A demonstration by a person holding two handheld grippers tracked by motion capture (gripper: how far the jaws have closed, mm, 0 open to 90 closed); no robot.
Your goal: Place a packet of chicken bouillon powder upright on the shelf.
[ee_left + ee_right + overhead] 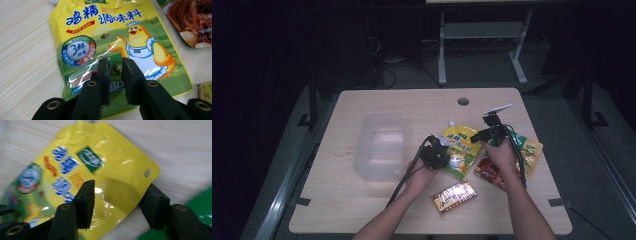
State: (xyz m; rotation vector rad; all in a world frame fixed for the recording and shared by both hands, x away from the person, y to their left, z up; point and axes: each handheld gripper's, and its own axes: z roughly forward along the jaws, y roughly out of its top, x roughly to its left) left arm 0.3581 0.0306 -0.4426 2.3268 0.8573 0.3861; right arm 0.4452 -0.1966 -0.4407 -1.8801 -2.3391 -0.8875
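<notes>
Looking pretty early on: the yellow seasoning pouch (459, 151) lies flat mid-table, right of the clear tub (380, 145), nothing lifted yet. Left gripper (115, 65) hovers at its near end, jaws narrow, grasping nothing. Right gripper (120, 192) straddles its far corner, not clamped.

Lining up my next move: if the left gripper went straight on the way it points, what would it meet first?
Most likely the yellow seasoning pouch: the left gripper points at its printed front, near the lower half. How close it already is, I cannot tell.
</notes>
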